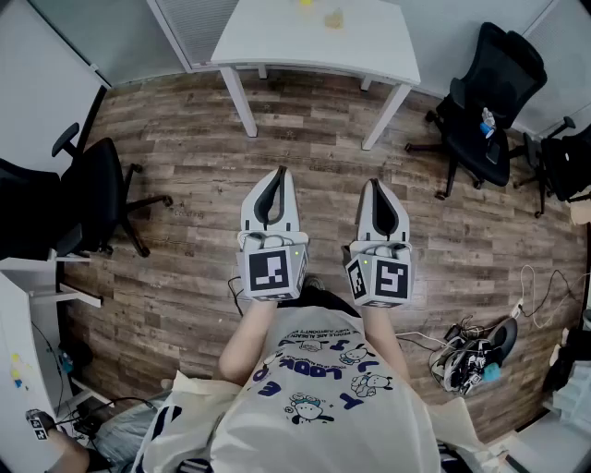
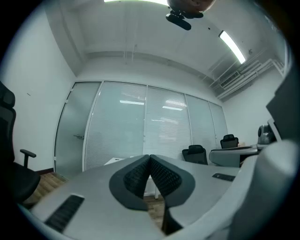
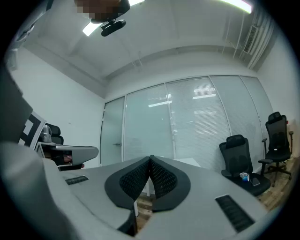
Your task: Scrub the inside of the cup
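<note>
No cup is in any view. In the head view my left gripper (image 1: pixel 280 172) and my right gripper (image 1: pixel 377 184) are held side by side at waist height over the wooden floor, both pointing level toward a white table (image 1: pixel 277 32). Two small yellowish things (image 1: pixel 325 14) lie on that table, too small to tell what they are. The left gripper (image 2: pixel 150 157) has its black ribbed pads pressed together with nothing between them. The right gripper (image 3: pixel 150 158) is likewise shut and empty. Each gripper view looks across the room at frosted glass walls.
A black office chair (image 1: pixel 92 194) stands at the left and another black chair (image 1: pixel 485 102) at the right with a small cup-like item on its seat. Shoes and cables (image 1: pixel 476 356) lie on the floor at the lower right. A white desk edge (image 1: pixel 28 314) sits at the far left.
</note>
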`<state>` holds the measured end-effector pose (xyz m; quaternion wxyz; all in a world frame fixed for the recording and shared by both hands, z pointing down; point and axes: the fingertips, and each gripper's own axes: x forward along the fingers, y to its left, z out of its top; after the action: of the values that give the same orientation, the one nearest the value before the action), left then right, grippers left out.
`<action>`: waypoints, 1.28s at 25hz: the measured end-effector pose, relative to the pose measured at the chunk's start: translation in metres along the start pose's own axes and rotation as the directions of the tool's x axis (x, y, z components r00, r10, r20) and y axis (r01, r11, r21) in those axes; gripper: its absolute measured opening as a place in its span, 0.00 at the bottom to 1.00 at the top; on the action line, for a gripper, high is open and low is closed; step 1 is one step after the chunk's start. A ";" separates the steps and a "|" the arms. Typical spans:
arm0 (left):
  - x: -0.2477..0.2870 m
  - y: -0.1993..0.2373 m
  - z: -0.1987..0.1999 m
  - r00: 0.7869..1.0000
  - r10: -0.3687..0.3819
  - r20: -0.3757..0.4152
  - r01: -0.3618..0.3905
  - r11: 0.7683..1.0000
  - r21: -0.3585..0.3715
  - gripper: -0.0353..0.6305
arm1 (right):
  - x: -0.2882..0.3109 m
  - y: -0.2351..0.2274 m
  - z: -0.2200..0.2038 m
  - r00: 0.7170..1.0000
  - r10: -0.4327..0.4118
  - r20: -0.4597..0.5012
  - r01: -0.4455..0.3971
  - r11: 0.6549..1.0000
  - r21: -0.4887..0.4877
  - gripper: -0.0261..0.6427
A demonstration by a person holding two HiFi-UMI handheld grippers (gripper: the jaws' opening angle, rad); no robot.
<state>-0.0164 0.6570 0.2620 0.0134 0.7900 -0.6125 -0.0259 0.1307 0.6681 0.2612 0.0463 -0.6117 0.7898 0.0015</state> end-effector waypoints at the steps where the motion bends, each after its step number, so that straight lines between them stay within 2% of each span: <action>1: 0.000 0.001 -0.001 1.000 0.002 -0.003 -0.002 1.000 0.000 0.07 | 0.001 0.000 0.000 1.000 0.001 0.001 -0.001 1.000 0.001 0.06; 20: 0.008 -0.015 -0.007 0.999 0.033 -0.006 -0.033 0.999 0.001 0.07 | 0.000 -0.019 -0.002 0.999 0.045 0.004 -0.045 0.999 -0.012 0.06; 32: 0.010 -0.004 -0.015 0.996 0.085 -0.033 -0.085 0.996 0.000 0.07 | 0.009 -0.031 -0.019 0.997 0.062 -0.051 -0.061 0.998 0.010 0.06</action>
<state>-0.0087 0.6481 0.2767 0.0252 0.7634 -0.6453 -0.0127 0.1575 0.6502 0.2808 0.0286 -0.5867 0.8091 -0.0162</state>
